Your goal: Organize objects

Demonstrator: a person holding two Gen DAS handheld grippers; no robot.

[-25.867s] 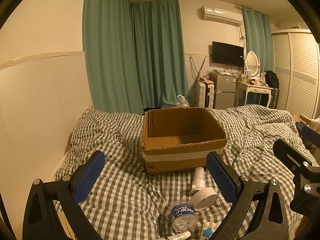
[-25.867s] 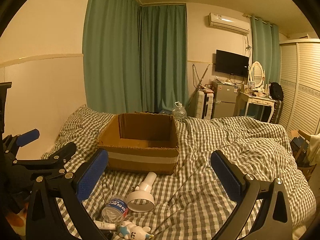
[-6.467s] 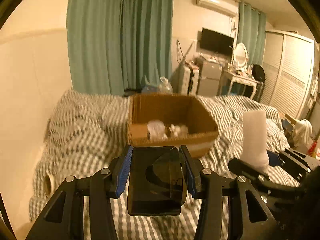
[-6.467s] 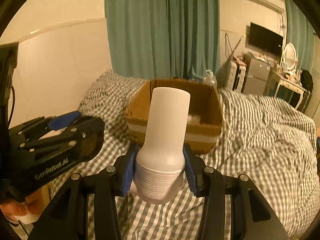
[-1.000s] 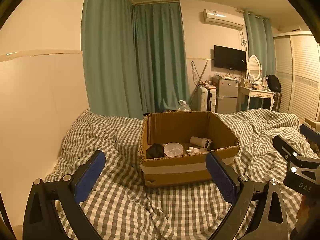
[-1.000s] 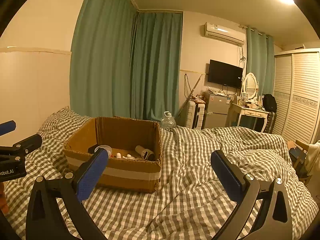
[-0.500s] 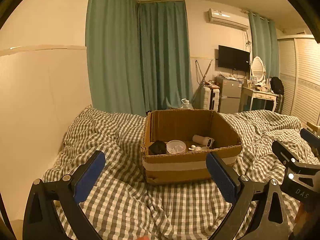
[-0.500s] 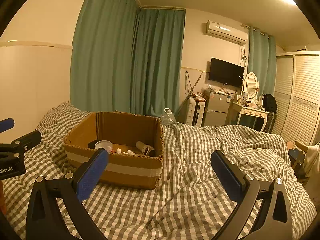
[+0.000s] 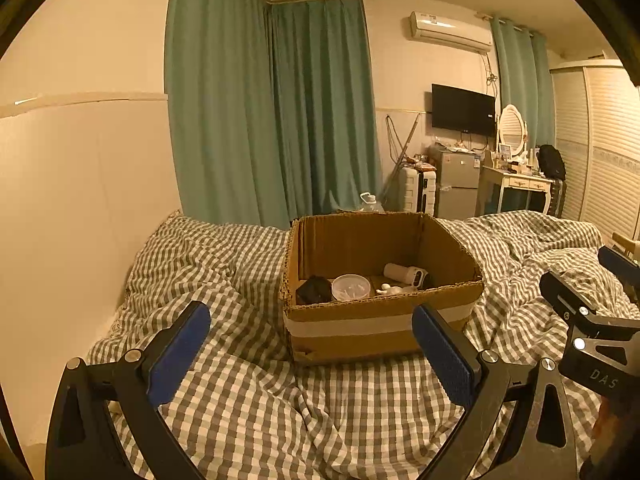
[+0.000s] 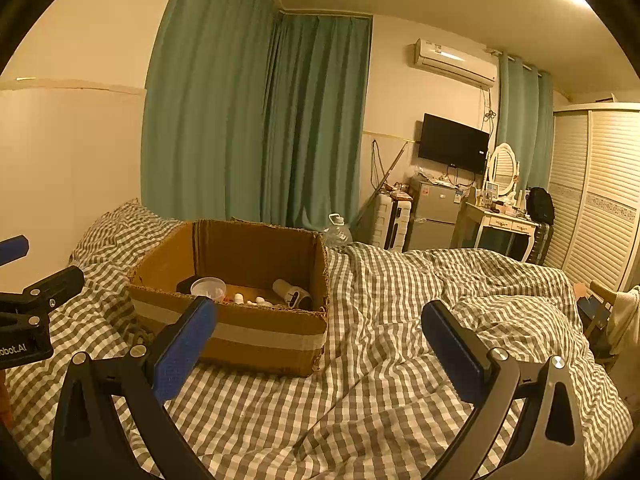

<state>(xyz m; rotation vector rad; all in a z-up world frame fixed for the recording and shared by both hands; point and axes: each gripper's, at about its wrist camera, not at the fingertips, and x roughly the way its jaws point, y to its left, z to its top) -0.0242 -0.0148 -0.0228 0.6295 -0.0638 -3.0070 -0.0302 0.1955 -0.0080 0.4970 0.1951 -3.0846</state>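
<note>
An open cardboard box [image 9: 380,324] stands on the checked bed. Inside it lie a black object [image 9: 314,290], a round clear jar [image 9: 351,286], a white bottle [image 9: 404,273] and small white pieces. The box also shows in the right wrist view [image 10: 240,332], with the jar [image 10: 208,286] and the bottle [image 10: 290,290] inside. My left gripper [image 9: 310,352] is open and empty, held back from the box's front. My right gripper [image 10: 320,342] is open and empty, to the right of the box. Each gripper shows at the edge of the other's view.
The checked duvet [image 9: 248,408] covers the bed in rumpled folds. A cream wall [image 9: 80,208] runs along the left. Green curtains [image 9: 280,120] hang behind the box. A water jug, a small fridge, a dressing table and a wardrobe [image 10: 600,200] stand at the back right.
Both views have shifted slightly; the box sits a little lower in the left wrist view. Both grippers stay open and empty. The box's contents have not moved.
</note>
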